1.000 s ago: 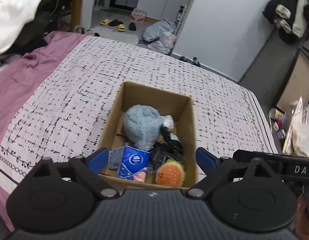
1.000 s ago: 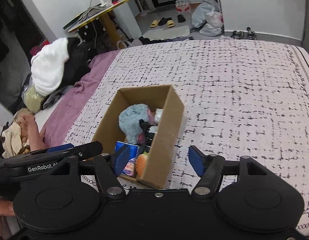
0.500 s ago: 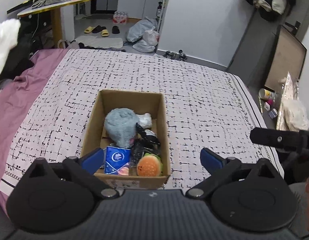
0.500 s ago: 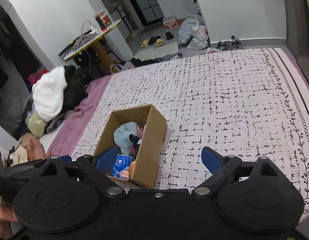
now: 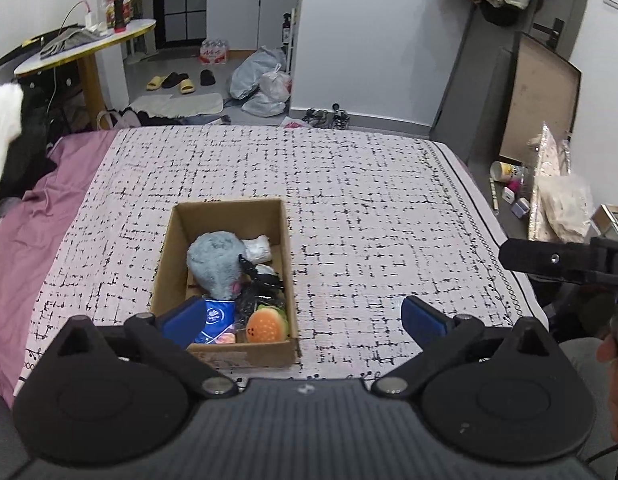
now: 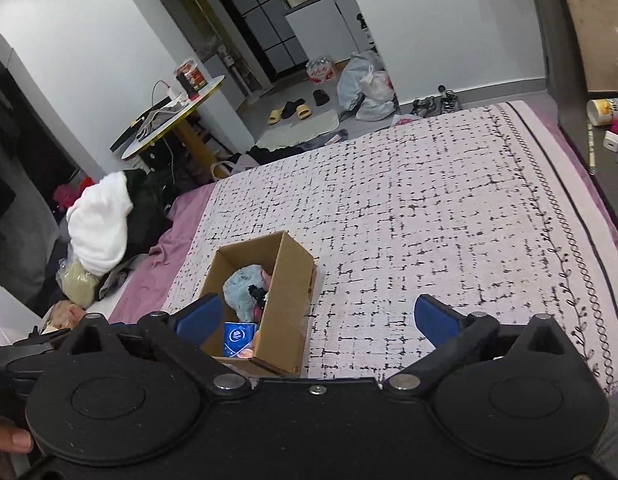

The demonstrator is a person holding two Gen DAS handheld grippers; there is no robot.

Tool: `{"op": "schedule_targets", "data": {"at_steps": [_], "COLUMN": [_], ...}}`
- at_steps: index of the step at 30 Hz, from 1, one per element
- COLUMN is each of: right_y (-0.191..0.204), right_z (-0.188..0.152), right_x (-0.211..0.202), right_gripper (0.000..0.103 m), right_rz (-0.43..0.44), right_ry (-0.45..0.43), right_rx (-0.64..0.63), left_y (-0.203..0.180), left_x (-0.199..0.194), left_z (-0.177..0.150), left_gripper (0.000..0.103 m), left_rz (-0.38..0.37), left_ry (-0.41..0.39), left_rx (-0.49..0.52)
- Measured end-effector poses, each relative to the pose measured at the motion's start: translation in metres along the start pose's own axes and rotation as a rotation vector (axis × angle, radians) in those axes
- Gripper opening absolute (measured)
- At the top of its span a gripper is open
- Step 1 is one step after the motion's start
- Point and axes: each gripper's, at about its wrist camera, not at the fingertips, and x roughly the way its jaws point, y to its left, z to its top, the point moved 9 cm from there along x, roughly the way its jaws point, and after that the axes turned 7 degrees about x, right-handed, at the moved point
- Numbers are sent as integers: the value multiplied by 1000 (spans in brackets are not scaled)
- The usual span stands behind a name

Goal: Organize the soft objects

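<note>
An open cardboard box (image 5: 288, 280) sits on the bed near its front edge. Inside lie a grey-blue plush (image 5: 217, 260), a burger-shaped plush (image 5: 267, 324), a blue tissue pack (image 5: 217, 316), a white soft bundle (image 5: 259, 248) and something black (image 5: 261, 284). My left gripper (image 5: 303, 316) hangs above and behind the box, open and empty. In the right wrist view the box (image 6: 293, 292) lies lower left, with the plush (image 6: 243, 284) and tissue pack (image 6: 237, 338) showing. My right gripper (image 6: 317, 314) is raised beside it, its jaws opening with nothing between them.
The bed cover (image 5: 369, 200) is pale with a black grid; a purple sheet (image 5: 21, 232) lies at its left. White and dark clothes (image 6: 101, 224) are piled there. A round table (image 5: 89, 44), floor bags (image 5: 265, 84) and bedside clutter (image 5: 549, 200) surround the bed.
Both grippers have pulled back and upward from the box, which now looks smaller and farther. The right jaws have spread much wider. Both views have rolled toward level.
</note>
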Motion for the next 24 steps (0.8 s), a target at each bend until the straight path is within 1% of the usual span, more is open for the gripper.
{"op": "schedule_targets", "data": {"at_steps": [4, 8, 12, 16, 24], "right_y": [-3, -3, -3, -1, -1], "right_z": [-2, -6, -11, -17, -25], "right_x": [-14, -27, -35, -46, -72], "right_gripper": [103, 103, 103, 103, 103], "right_rz": [4, 8, 15, -24, -18], "right_ry": [-17, -33, -28, -54, -93], "right_rx": [-2, -15, -27, -84, -95], "left_y": [-10, -19, -25, -30, -40], "left_x": [-12, -22, -33, -42, -56], "left_z": [-3, -6, -10, -17, -30], "left_gripper": [102, 102, 102, 102, 102], "left_rz": [-2, 14, 21, 22, 22], "left_ry": [-11, -16, -28, -40, -48], "left_rx": [11, 35, 36, 38, 48]}}
